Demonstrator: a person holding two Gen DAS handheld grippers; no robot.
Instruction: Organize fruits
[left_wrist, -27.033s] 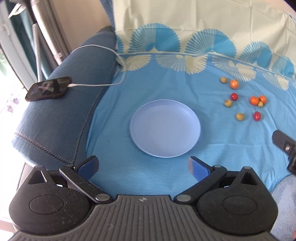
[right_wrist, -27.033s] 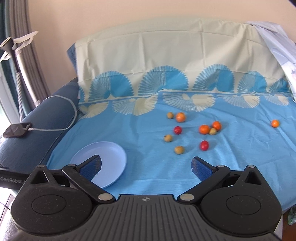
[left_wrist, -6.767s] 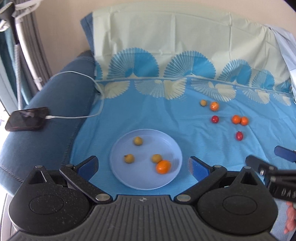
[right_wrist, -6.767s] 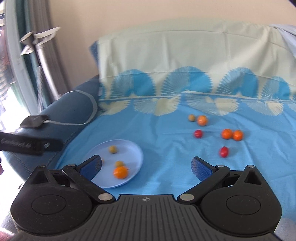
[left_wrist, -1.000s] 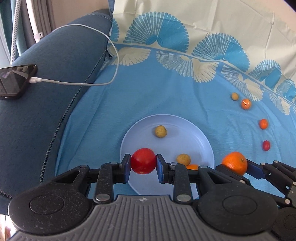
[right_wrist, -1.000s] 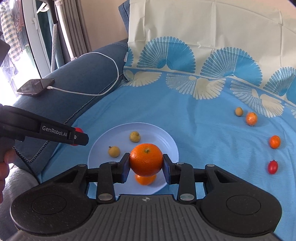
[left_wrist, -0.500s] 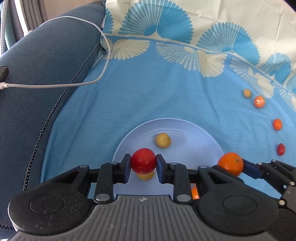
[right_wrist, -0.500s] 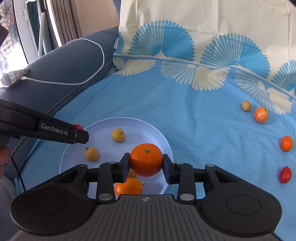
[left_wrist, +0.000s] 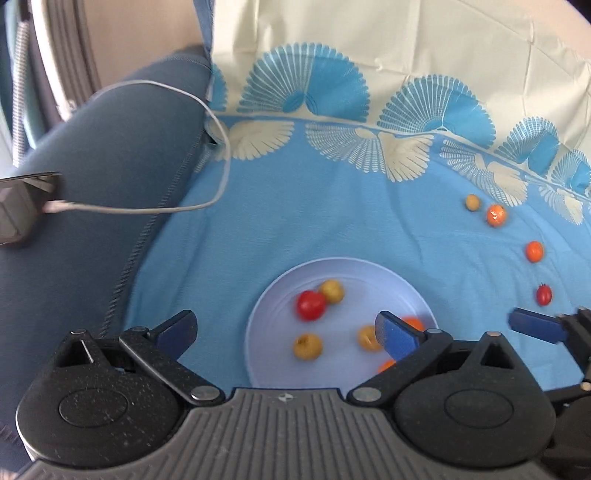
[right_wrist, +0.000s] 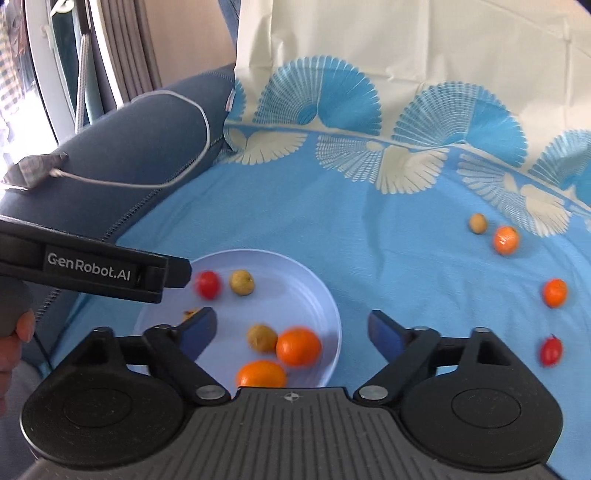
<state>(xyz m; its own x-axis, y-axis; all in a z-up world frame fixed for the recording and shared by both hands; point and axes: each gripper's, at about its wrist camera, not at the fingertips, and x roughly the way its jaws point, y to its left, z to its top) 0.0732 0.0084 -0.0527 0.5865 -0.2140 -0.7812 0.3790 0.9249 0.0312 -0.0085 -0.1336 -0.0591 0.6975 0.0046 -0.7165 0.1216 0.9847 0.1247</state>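
A pale blue plate (left_wrist: 384, 275) (right_wrist: 295, 269) lies on the blue cloth. It holds a red tomato (left_wrist: 311, 305) (right_wrist: 207, 284), three small yellow fruits and two oranges (right_wrist: 298, 346). My left gripper (left_wrist: 286, 332) is open and empty above the plate's near left edge. My right gripper (right_wrist: 291, 330) is open and empty above the plate's near right part. On the cloth to the right lie a yellow fruit (right_wrist: 478, 223), two oranges (right_wrist: 506, 240) (right_wrist: 554, 292) and a red tomato (right_wrist: 551, 350).
A dark blue sofa arm (left_wrist: 92, 155) borders the cloth on the left, with a phone (left_wrist: 22, 203) and white cable (left_wrist: 147, 210) on it. The cloth runs up the sofa back behind. The left gripper's body (right_wrist: 92, 269) crosses the right wrist view.
Both grippers have opened. The red tomato dropped from the left gripper onto the plate; the orange dropped from the right gripper onto the plate. Both grippers have pulled back slightly.
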